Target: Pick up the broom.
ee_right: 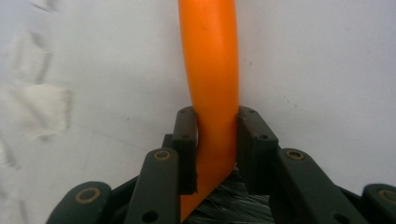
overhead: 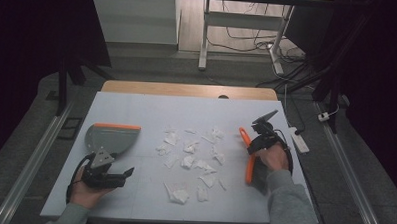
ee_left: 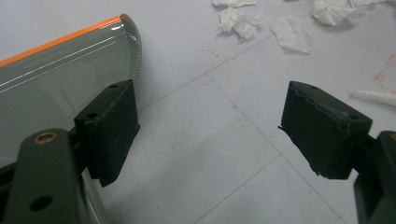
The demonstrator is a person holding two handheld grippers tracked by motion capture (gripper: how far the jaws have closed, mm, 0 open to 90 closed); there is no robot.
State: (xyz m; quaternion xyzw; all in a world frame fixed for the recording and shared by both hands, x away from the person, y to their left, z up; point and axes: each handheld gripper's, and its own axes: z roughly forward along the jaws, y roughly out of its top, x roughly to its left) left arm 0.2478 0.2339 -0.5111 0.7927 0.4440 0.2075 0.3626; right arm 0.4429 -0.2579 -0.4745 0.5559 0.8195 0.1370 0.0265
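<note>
Looking along the right gripper [ee_right: 215, 154], we see its jaws clamped on the orange handle of a brush [ee_right: 212, 70]; dark bristles show just below the grip, but the brush head is cut off at the bottom, and the paper scraps at the left edge there are blurred. From above, that gripper [overhead: 259, 139] sits near the table's right edge, the hand [overhead: 274, 157] covering part of the handle [overhead: 245, 138].

Near the front left corner, the left gripper [overhead: 115, 175] lies in the left hand [overhead: 86, 190], its jaws spread wide with nothing between them. Its own view [ee_left: 208, 126] shows one jaw overlapping the dustpan [ee_left: 56, 74], hiding part of it; we cannot tell whether they touch.

The dustpan [overhead: 111, 138], grey with an orange lip, lies toward the left edge and holds nothing we can see. Torn paper scraps [overhead: 192, 154] are scattered across the middle of the table [overhead: 151, 108]. We can read no writing anywhere.
</note>
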